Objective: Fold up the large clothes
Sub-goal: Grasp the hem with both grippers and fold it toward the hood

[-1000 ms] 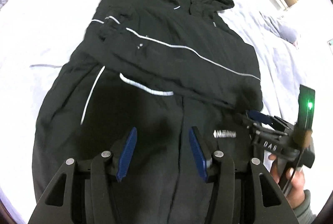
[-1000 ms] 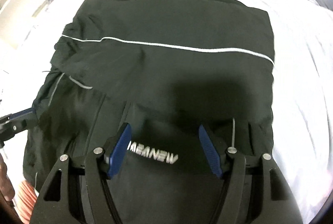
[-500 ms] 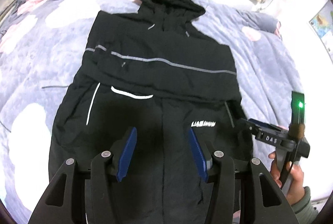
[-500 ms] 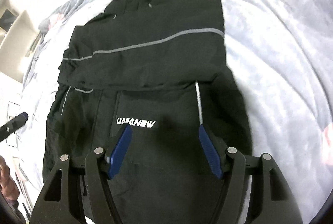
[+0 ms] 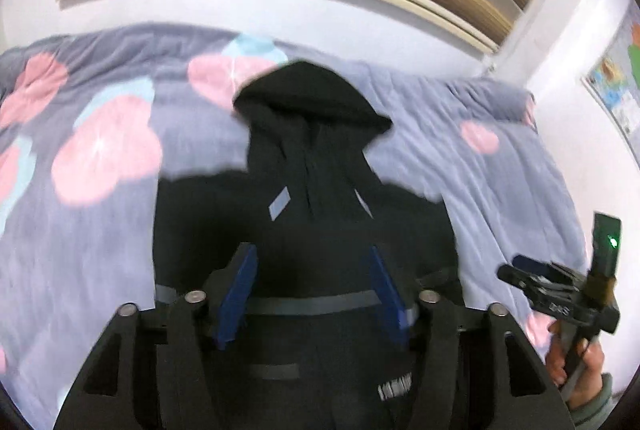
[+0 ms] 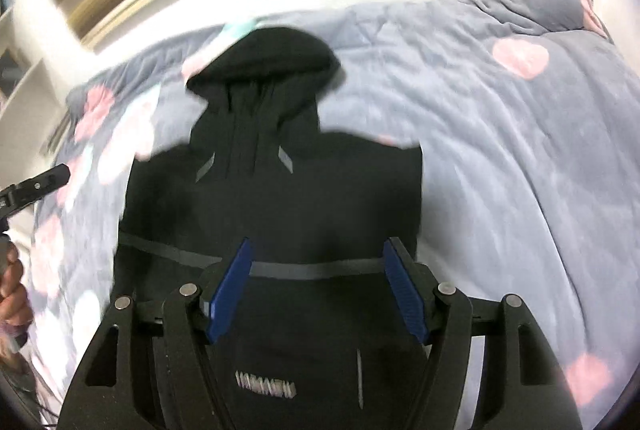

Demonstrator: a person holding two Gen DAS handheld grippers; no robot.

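Plainly, both sets of jaws stand apart and hold nothing: the left gripper [image 5: 312,290] is opening wider, the right gripper [image 6: 316,290] stands wide. Beyond them the black jacket [image 6: 280,198] lies flat on the flowered bed cover [image 6: 500,158], hood at the far end. It looks soft, bulky and limp; take it by the near hem corners or shoulder edges, since the smooth cloth may slip.

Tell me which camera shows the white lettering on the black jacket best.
The right wrist view: the lettering sits unobstructed below the open right claw. In the left wrist view it is blurrier and partly cut off.
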